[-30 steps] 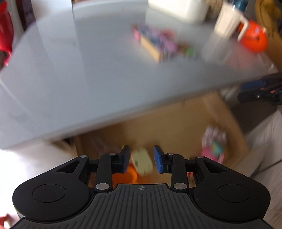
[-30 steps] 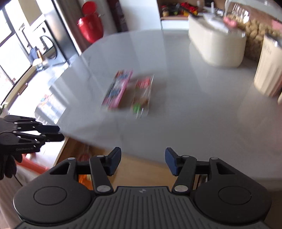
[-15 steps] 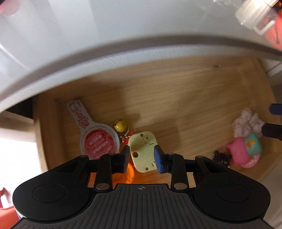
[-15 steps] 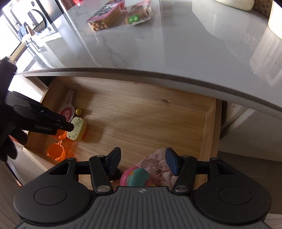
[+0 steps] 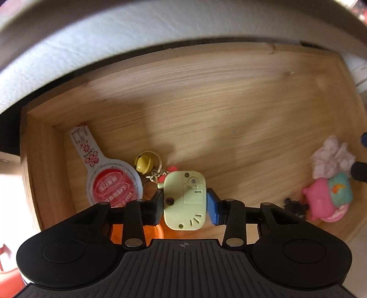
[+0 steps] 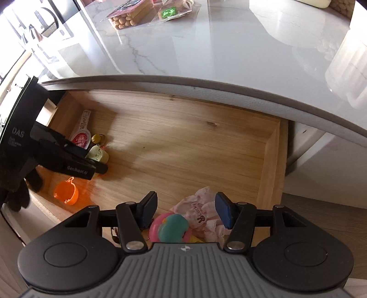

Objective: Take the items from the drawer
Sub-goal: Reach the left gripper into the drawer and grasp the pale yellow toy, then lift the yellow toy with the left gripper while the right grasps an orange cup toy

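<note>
The wooden drawer (image 5: 206,91) stands pulled out under the grey counter edge. My left gripper (image 5: 184,206) is down inside it at the left end, its jaws pressed against both sides of a pale yellow-green toy (image 5: 183,199) that shows its back cover. From the right wrist view the same toy (image 6: 97,154) sits at that gripper's tip. My right gripper (image 6: 185,212) hangs open above a pink and teal toy (image 6: 170,227) and a crumpled pink cloth (image 6: 204,213) at the drawer's right front. Neither touches its fingers.
A red and white paddle-shaped packet (image 5: 107,183), a gold bell on a keyring (image 5: 143,161) and an orange cup (image 6: 66,191) lie around the left gripper. On the marble counter (image 6: 206,57) lie two snack packs (image 6: 128,16) and a white container (image 6: 346,64).
Both grippers have dropped from counter height into the drawer. The left one has closed in on the yellow-green toy, which now fills its jaws. The right one stays open.
</note>
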A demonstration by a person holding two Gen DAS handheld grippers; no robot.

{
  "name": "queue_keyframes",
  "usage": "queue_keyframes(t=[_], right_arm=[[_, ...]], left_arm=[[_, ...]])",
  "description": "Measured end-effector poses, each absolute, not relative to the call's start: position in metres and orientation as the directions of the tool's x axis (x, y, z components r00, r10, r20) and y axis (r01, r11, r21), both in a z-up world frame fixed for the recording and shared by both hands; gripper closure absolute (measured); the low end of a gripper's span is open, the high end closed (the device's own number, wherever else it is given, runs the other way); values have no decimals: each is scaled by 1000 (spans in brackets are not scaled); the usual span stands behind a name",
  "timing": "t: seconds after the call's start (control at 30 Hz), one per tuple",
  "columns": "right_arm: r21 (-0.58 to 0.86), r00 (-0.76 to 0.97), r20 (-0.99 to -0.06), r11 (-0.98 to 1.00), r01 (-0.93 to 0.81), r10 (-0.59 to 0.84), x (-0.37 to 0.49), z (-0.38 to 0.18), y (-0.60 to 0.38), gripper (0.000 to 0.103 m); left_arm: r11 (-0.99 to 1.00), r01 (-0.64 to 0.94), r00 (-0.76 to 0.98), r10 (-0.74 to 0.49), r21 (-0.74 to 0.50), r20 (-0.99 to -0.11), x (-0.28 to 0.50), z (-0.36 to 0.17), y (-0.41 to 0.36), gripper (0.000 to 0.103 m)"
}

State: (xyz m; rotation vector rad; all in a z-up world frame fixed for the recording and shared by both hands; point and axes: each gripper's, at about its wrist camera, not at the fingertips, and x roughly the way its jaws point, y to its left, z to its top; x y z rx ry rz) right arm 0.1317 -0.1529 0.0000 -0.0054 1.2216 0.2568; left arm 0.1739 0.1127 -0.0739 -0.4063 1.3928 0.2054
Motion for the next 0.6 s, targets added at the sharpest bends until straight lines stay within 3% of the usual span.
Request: queue_keyframes(t=[0.2,0.37,0.6], right_arm=[[139,306,-934,977,-164,185,133,3,-149,47],[226,242,-936,963,-145,256,142,7,-122,47],[316,65,-940,926,-209,335,161,-4,-30,47]], left_arm=[[893,-364,302,-155,-264,-941,152,-38,123,60],[897,-345,412,-120,-276,-903,122,2,140,60],[820,-447,537,-74,-358,-840,64,32,177,60]])
